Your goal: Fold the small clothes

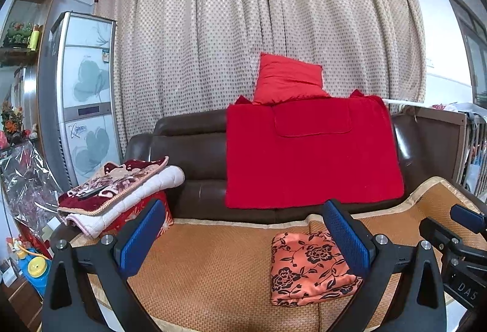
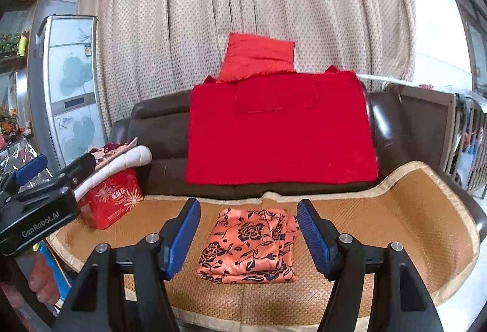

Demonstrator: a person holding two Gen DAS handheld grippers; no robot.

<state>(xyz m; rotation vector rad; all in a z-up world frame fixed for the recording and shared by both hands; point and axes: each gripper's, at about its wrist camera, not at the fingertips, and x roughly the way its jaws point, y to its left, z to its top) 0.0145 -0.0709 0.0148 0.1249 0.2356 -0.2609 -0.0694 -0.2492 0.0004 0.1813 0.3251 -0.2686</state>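
Orange floral garment lies already folded into a compact packet on the woven mat of the sofa seat, so we judge folding essentially done, with our left gripper and right gripper both wide apart, holding nothing.

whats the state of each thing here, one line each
orange floral garment: folded, lying flat on the mat
left gripper: jaws open, holding nothing
right gripper: jaws open, holding nothing
red blanket: draped over the sofa back
quilts: folded, stacked
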